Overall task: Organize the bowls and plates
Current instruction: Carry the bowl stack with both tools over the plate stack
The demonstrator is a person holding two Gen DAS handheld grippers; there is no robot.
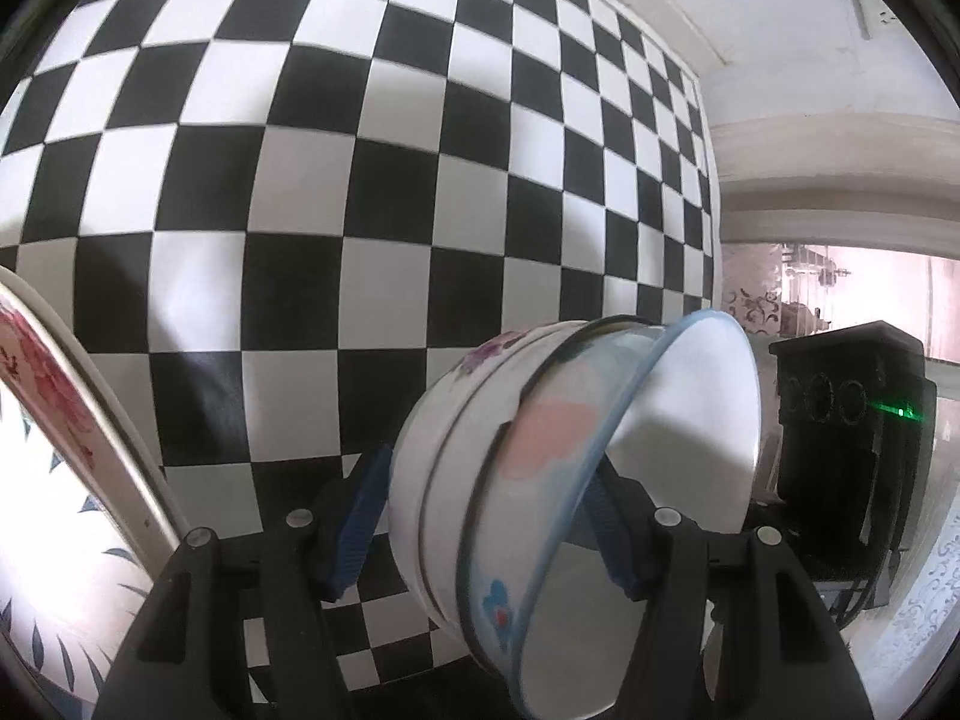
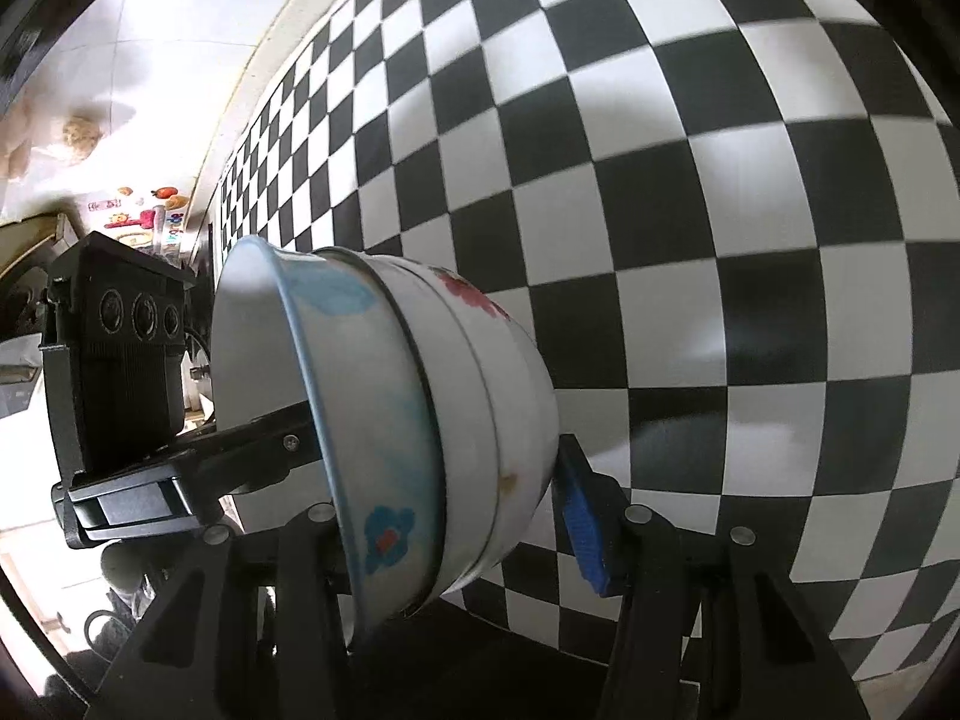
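A stack of nested white bowls with flower prints (image 1: 516, 480) is held on its side between both grippers. The innermost bowl has a blue rim (image 1: 606, 438). My left gripper (image 1: 486, 516) spans the stack, its blue-padded fingers (image 1: 357, 528) on either side of it. In the right wrist view the same stack (image 2: 420, 420) sits between my right gripper's (image 2: 456, 516) fingers (image 2: 585, 540). The left gripper's body (image 2: 114, 360) shows behind the stack in the right wrist view. A plate with red flowers and blue leaves (image 1: 54, 480) stands at the left edge.
A black-and-white chequered surface (image 1: 360, 180) fills most of both views. The right gripper's black body (image 1: 852, 420) is just right of the stack. White walls and a doorway frame (image 1: 840, 150) lie beyond.
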